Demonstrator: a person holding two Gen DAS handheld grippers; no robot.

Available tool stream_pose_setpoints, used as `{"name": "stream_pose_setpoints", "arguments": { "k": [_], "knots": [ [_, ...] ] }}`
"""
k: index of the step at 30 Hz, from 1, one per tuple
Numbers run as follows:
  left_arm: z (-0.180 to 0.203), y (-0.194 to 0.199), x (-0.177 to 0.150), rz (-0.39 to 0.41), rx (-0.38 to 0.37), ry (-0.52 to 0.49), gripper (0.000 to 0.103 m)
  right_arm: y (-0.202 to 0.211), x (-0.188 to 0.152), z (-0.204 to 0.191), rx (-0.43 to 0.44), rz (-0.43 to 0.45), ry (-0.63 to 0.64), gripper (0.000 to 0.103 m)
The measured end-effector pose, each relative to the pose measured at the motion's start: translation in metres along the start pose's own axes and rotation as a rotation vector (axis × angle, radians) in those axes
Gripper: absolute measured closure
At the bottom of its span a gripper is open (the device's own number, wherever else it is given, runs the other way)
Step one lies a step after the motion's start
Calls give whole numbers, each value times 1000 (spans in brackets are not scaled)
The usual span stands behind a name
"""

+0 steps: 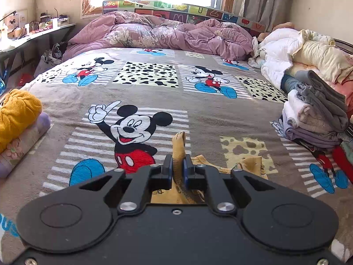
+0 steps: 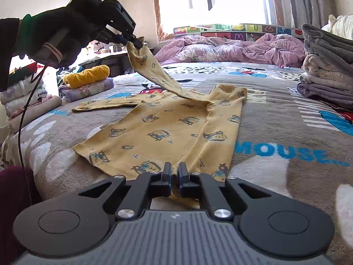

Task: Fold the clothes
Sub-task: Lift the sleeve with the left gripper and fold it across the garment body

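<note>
Small yellow printed long-sleeve shirt (image 2: 158,130) is spread flat on grey cartoon-mouse bed blanket (image 2: 275,119), near front edge of bed. Right gripper (image 2: 174,174) is clamped on shirt hem at front edge. Left gripper (image 2: 135,42), held by black-gloved hand (image 2: 64,35), is pinched on sleeve cuff, lifted above blanket. Folded clothes stacks (image 2: 326,77) are piled along both side edges.

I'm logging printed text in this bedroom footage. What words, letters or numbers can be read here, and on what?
"MOUSE" in blue on the bed blanket, right wrist view.
"panda" on a folded garment in the stack at left.
Single letters "M", "U", "Z" on the alphabet headboard panel.
Prints on the yellow shirt, held by the left gripper and right gripper: pictures, no legible words.
</note>
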State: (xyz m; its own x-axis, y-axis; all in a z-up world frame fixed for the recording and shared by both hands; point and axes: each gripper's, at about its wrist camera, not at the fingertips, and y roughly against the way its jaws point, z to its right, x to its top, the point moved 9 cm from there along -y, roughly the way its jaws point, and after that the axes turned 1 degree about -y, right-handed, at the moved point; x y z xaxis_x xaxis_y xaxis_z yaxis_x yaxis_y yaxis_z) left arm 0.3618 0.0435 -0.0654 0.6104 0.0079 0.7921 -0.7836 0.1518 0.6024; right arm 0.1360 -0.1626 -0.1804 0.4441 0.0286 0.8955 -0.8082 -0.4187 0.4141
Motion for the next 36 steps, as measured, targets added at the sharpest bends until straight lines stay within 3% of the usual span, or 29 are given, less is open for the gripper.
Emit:
{"name": "stream_pose_setpoints", "arguments": {
  "k": [1,4,10,12,16,18,21,23,24,26,29,31,36],
  "knots": [
    [1,-4,-6,-9,-2,-2,95,2,0,-2,6,1,5,85],
    [0,-12,-21,-25,4,0,95,7,1,-9,24,2,21,58],
    [-19,-16,-44,-54,24,70,95,17,3,-21,61,6,52,57],
    [-29,-13,-57,-69,34,75,84,26,3,-14,48,-3,54,57],
    [-51,-3,-82,-96,60,107,83,39,4,8,8,2,31,53],
    [-68,4,-96,-106,82,170,65,35,5,14,-8,9,32,53],
    [-87,18,-107,-96,125,242,64,23,9,11,-18,40,73,52],
    [-92,28,-106,-66,168,247,64,10,11,5,-15,62,95,46],
    [-88,31,-103,-53,169,237,64,4,11,2,-16,67,101,44],
    [-72,31,-95,-38,134,208,64,-16,-4,-7,24,-28,96,41],
    [-29,17,-82,-43,56,124,64,-27,-19,-25,38,-107,185,40],
    [6,3,-72,-50,-5,45,64,-24,-11,-26,56,-89,151,43],
    [85,-48,-45,-63,-116,-138,64,-23,7,-7,3,-1,45,42]
  ]
}}
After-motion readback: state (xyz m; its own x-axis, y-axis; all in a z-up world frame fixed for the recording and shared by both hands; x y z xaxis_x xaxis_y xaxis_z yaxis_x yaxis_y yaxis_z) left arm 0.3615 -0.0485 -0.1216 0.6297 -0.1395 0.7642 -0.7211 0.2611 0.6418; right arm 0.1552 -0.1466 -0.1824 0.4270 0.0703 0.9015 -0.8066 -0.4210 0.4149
